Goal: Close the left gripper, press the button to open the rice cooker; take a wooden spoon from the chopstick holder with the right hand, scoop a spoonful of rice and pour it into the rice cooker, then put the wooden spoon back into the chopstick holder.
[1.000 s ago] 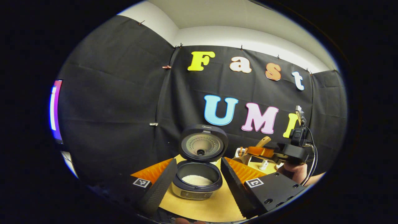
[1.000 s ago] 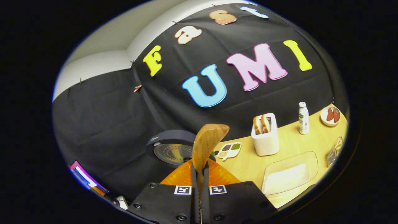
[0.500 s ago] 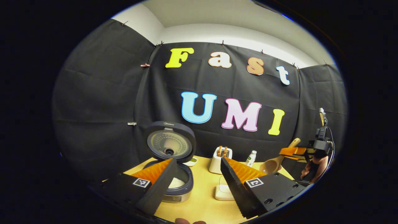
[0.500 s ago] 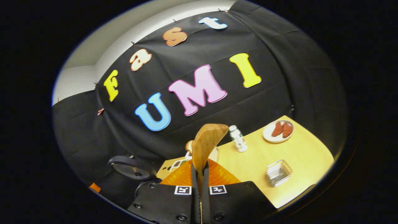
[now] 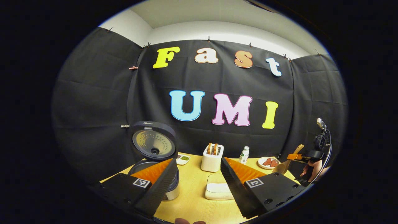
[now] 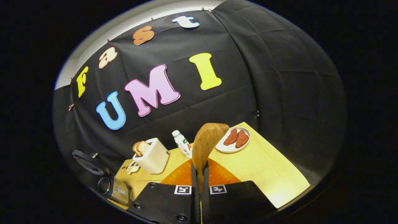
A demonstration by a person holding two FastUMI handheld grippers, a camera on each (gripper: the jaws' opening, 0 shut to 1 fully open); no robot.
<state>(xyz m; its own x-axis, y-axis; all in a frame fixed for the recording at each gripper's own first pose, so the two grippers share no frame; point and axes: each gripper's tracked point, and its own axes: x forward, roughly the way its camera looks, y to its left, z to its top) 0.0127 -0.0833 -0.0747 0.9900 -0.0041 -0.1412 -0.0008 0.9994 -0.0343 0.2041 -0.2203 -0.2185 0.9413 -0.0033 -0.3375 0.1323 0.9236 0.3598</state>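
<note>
In the right gripper view, nearest the lens, the right gripper (image 6: 199,186) is clamped narrow on the wooden spoon (image 6: 206,141), both fingers pressing the handle. The spoon's long axis runs straight out along the fingers and its bowl rises at the far end; whether any rice lies in it cannot be told from this side. Beyond the bowl, on the wooden table (image 6: 267,169), stand a small bottle (image 6: 182,143) and a plate (image 6: 232,140) with reddish pieces; a toaster (image 6: 152,155) with bread stands farther left, and the rice cooker (image 6: 113,186) lies at the far lower left with its lid (image 6: 87,163) raised. In the left gripper view, the left gripper (image 5: 196,186) hangs wide apart and empty, its left finger (image 5: 155,179) in front of the cooker (image 5: 169,186), whose lid (image 5: 153,143) stands up behind. Between the fingers lies a pale shallow dish (image 5: 219,190). Farther off, at the right edge, a hand (image 5: 311,169) carries the other gripper with the spoon (image 5: 287,163), its bowl hanging lower than its handle and near the plate (image 5: 267,162). The cooker is already open and the spoon is out of the chopstick holder, which is not identifiable here. The spoon is well to the right of the cooker, and the return probably depends on keeping its handle aligned with the holder's mouth. The right hand does this.
</note>
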